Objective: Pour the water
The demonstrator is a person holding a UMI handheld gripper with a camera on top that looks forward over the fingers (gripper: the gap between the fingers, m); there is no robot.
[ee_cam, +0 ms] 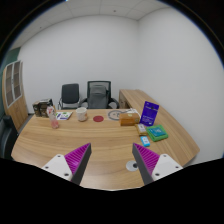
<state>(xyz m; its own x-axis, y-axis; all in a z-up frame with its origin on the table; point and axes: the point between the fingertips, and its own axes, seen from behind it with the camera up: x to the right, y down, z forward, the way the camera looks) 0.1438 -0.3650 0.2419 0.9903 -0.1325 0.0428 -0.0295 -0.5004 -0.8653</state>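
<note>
The table [75, 148] is pale wood with a smooth, matt finish (grain faintly visible); the chairs [97, 93] look like dark mesh.

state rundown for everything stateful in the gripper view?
claw: open, nothing between the fingers, above the near part of the wooden table
pink cup: upright on the table, far beyond the claw
purple box: standing upright
teal item: lying flat beside the right finger
office chairs: unoccupied, behind the table
</note>
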